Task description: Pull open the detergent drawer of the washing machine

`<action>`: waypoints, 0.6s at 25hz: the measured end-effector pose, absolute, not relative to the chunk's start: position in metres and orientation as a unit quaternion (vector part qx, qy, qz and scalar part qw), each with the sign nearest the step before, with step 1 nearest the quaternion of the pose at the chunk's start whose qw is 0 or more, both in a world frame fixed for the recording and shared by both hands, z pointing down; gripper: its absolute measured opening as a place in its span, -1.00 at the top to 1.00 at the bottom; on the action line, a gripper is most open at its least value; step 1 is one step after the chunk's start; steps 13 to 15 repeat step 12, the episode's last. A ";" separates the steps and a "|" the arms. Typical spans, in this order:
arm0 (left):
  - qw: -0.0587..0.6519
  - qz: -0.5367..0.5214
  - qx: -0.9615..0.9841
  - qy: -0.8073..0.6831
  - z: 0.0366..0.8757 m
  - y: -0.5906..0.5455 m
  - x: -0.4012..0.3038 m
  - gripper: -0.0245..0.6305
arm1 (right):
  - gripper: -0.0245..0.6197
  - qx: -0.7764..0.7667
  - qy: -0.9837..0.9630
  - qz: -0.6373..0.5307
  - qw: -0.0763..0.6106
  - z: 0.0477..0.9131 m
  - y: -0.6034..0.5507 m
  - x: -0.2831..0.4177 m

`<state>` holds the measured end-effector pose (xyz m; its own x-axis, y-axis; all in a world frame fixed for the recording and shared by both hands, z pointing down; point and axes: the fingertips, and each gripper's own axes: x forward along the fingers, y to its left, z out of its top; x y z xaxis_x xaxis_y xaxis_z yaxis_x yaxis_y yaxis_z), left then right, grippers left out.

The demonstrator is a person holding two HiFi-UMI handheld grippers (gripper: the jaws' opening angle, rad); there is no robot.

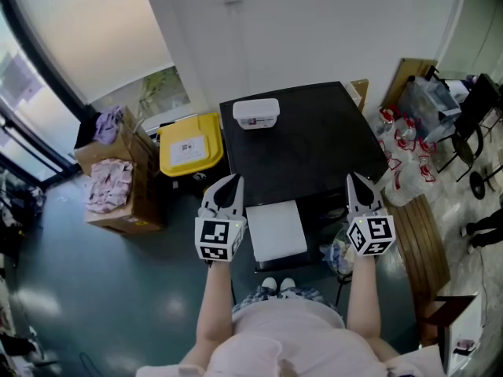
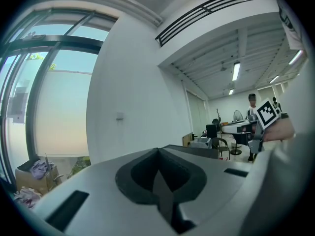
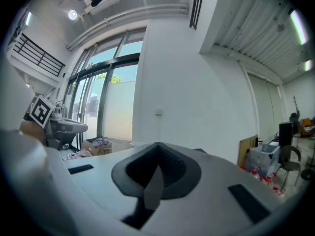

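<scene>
Left gripper (image 1: 233, 182): closed and empty. In the left gripper view the two grey jaws meet along one seam with nothing between them. It is held in the air at the near left corner of the washing machine.
Right gripper (image 1: 353, 179): closed and empty, its jaws together in the right gripper view. It is held at the machine's near right corner.
Marker cubes: black-and-white square codes face up on the left cube (image 1: 218, 239) and the right cube (image 1: 372, 235). They carry no letters.
Washing machine (image 1: 314, 140): black, seen from above, standing against the far white wall. Its front face is hidden from the head view, and no brand can be seen.
Detergent drawer: cannot be picked out with certainty. A white rectangular panel (image 1: 276, 231) juts from the machine's near front edge, between the two grippers and touching neither. Its inside cannot be made out.
White container (image 1: 256, 113): on the far part of the machine's top. It bears a dark mark too small to read.
Yellow lid (image 1: 191, 144): just left of the machine. Its white label has print that is illegible.
Cardboard box (image 1: 130, 210): on the floor to the left, holding pale pink cloth (image 1: 108, 183).
Plastic bags (image 1: 401, 167): right of the machine, with red print that is unreadable.
Person's shoes (image 1: 279, 285): only the white toes show.
</scene>
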<state>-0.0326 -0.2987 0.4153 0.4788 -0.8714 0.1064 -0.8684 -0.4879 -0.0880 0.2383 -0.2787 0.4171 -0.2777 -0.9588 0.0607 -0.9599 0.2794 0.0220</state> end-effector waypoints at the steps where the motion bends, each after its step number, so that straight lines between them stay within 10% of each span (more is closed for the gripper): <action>1: 0.011 -0.069 -0.860 0.506 0.415 -0.299 -0.033 0.85 | 0.88 0.600 -0.799 0.009 0.031 0.417 -0.279 0.238; 15: 0.011 -0.071 -0.858 0.508 0.417 -0.300 -0.032 0.85 | 0.88 0.598 -0.801 0.010 0.032 0.419 -0.281 0.239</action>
